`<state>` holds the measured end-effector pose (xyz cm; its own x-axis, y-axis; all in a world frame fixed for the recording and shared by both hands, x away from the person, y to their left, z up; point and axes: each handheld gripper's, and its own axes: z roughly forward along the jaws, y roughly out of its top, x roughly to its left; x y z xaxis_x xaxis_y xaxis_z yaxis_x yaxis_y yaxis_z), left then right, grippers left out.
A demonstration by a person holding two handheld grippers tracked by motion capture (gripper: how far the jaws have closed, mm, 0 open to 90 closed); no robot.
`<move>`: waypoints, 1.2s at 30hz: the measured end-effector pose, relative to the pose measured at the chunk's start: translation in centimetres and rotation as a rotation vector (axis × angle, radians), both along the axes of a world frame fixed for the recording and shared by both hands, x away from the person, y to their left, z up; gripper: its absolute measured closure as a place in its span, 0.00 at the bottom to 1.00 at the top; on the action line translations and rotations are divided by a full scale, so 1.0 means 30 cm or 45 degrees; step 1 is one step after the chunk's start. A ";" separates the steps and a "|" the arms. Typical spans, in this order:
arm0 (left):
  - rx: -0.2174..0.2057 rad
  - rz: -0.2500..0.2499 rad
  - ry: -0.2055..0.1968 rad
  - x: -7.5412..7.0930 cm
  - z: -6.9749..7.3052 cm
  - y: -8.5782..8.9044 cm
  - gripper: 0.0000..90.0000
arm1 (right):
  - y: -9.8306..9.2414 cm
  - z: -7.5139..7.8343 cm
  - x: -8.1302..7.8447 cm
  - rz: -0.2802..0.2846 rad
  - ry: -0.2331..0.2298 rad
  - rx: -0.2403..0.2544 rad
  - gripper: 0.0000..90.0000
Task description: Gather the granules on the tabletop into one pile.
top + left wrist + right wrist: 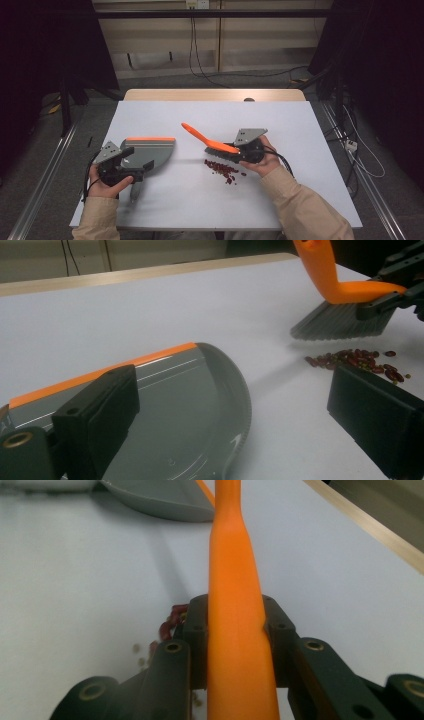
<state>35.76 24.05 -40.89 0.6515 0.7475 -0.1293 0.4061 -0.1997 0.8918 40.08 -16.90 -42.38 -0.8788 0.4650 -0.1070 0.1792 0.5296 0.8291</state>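
The left claw grips the dustpan by its handle; the pan lies flat on the bench, its orange lip at 12 o'clock, and holds nothing yet. The beans sit loose on the bench at 3 o'clock of the pan. The right claw is clamped on the brush, bristles just at 12 o'clock of the beans. A good sweep likely needs the lip turned toward the beans and pressed down, then short strokes toward 9 o'clock.

We see a lab-style recording bay: a white table on grey carpet, dark curtains at nine and three o'clock, cables dangling at twelve.
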 end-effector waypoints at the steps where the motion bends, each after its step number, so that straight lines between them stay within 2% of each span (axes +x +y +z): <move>1: 0.000 0.000 0.002 0.000 -0.001 0.000 0.07 | 0.006 -0.003 0.016 0.015 0.011 0.014 0.79; 2: 0.000 0.001 0.005 0.000 -0.001 0.001 0.07 | 0.015 -0.008 0.030 0.026 0.020 0.020 0.79; 5: -0.008 0.005 0.004 -0.001 0.000 0.003 0.07 | 0.054 -0.027 0.062 0.056 -0.001 -0.022 0.79; 7: -0.009 0.008 0.003 -0.001 0.000 0.007 0.07 | 0.078 -0.039 0.073 0.087 0.014 -0.023 0.79; 9: -0.004 0.008 0.004 0.000 -0.001 0.010 0.07 | 0.092 -0.041 0.067 0.121 0.027 -0.017 0.79; 12: -0.003 0.004 0.006 0.000 -0.003 0.009 0.07 | 0.089 -0.034 0.048 0.152 0.030 -0.055 0.79; 15: -0.003 -0.002 0.003 -0.002 -0.002 0.004 0.07 | 0.074 -0.029 0.032 0.159 0.059 -0.042 0.79; 19: -0.006 -0.001 0.001 -0.005 0.001 0.000 0.07 | 0.065 -0.024 0.013 0.140 0.039 -0.044 0.79; 21: -0.007 -0.001 0.001 -0.007 0.000 -0.001 0.07 | 0.056 -0.017 0.005 0.097 0.029 -0.026 0.79; 23: 0.006 -0.008 0.006 -0.009 -0.004 0.001 0.07 | 0.037 -0.007 0.001 0.035 0.047 0.033 0.79; 25: 0.010 -0.009 0.009 -0.011 -0.007 0.004 0.07 | 0.018 0.007 -0.009 -0.064 0.056 0.049 0.79; 30: 0.002 -0.021 0.003 -0.011 -0.006 0.007 0.07 | -0.044 0.013 -0.058 -0.334 0.138 0.125 0.79; 33: -0.007 -0.028 0.006 -0.010 -0.007 0.007 0.07 | -0.081 0.012 -0.092 -0.486 0.144 0.161 0.79; 36: -0.014 -0.037 0.005 -0.011 -0.007 0.007 0.07 | -0.106 0.013 -0.123 -0.609 0.152 0.177 0.79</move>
<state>35.44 24.24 -41.10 0.6724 0.7269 -0.1400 0.4040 -0.2018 0.8922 36.38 -20.07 -41.99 -0.5663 0.8210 0.0723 0.4723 0.2513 0.8449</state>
